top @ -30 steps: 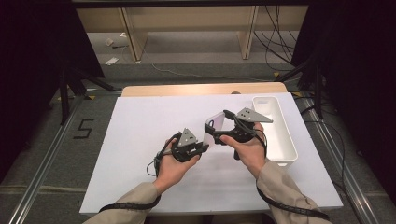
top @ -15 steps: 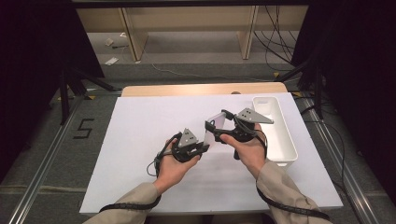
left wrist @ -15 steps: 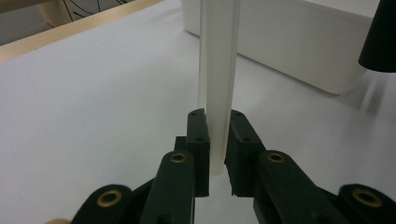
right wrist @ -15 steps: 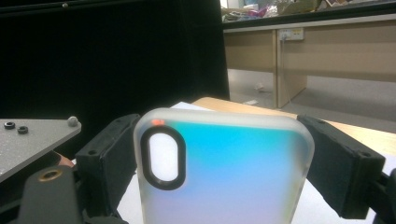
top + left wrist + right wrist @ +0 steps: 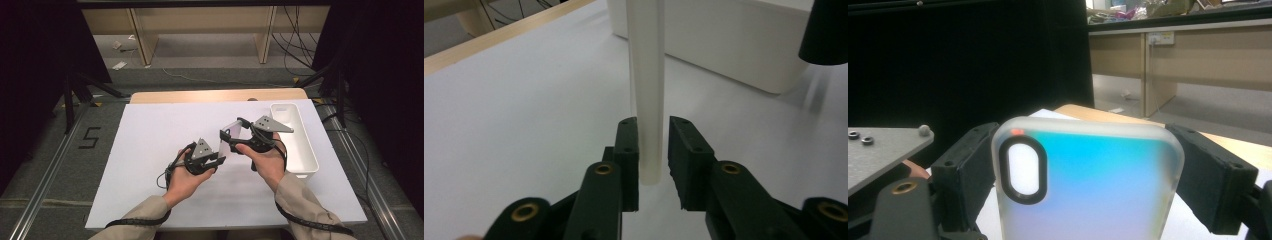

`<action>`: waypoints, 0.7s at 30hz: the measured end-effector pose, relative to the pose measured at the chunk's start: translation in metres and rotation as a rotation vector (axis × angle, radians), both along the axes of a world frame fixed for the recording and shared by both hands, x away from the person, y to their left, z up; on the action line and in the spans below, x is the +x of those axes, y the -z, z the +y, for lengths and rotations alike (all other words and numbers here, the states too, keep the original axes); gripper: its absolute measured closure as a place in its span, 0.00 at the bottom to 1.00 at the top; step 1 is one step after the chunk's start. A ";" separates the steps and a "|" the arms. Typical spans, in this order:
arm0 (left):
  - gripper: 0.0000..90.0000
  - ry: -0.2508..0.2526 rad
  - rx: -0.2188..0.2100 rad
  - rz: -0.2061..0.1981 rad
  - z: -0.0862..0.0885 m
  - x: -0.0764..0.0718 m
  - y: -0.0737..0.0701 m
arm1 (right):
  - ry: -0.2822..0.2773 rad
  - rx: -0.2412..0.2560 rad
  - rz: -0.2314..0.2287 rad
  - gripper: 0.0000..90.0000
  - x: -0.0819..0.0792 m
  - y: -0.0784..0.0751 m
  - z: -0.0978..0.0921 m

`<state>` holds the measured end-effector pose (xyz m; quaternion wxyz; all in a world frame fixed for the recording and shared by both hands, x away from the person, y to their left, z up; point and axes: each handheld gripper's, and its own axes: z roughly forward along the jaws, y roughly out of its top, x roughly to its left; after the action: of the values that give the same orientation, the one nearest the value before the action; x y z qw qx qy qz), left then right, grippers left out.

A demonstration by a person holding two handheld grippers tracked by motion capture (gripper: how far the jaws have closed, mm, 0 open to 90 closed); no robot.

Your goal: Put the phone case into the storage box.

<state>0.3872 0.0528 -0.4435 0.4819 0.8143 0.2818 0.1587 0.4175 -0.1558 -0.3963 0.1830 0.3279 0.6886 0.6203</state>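
A translucent phone case [image 5: 1098, 185] with a blue-to-violet tint and an oval camera cutout stands upright above the white mat. My right gripper [image 5: 1085, 145] is shut on it, one jaw on each long side. In the high view the case [image 5: 230, 137] hangs between the two hands, held by the right gripper [image 5: 234, 128]. My left gripper [image 5: 653, 145] is open around the case's lower edge [image 5: 646, 75]. Its left jaw touches the edge and a small gap shows at its right jaw. From above, the left gripper [image 5: 220, 159] sits just below and left of the case.
A long white tray [image 5: 295, 140] lies on the right of the white mat [image 5: 150, 150], close behind the right hand. It also shows past the case as a white tray [image 5: 724, 35]. A wooden table edge [image 5: 200, 96] runs along the far side.
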 end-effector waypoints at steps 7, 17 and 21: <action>0.52 0.063 -0.022 0.015 0.007 0.000 -0.005 | -0.009 -0.010 -0.020 0.20 -0.002 -0.004 -0.004; 0.10 0.049 -0.039 -0.013 0.028 -0.005 -0.014 | -0.012 -0.003 -0.036 0.20 -0.003 -0.009 -0.014; 0.00 0.054 -0.027 -0.027 0.038 -0.007 -0.015 | -0.005 0.002 -0.040 0.20 -0.003 -0.011 -0.018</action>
<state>0.3805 0.0907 -0.4281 0.5010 0.8128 0.2552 0.1527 0.4145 -0.1742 -0.3848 0.1947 0.3138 0.6850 0.6281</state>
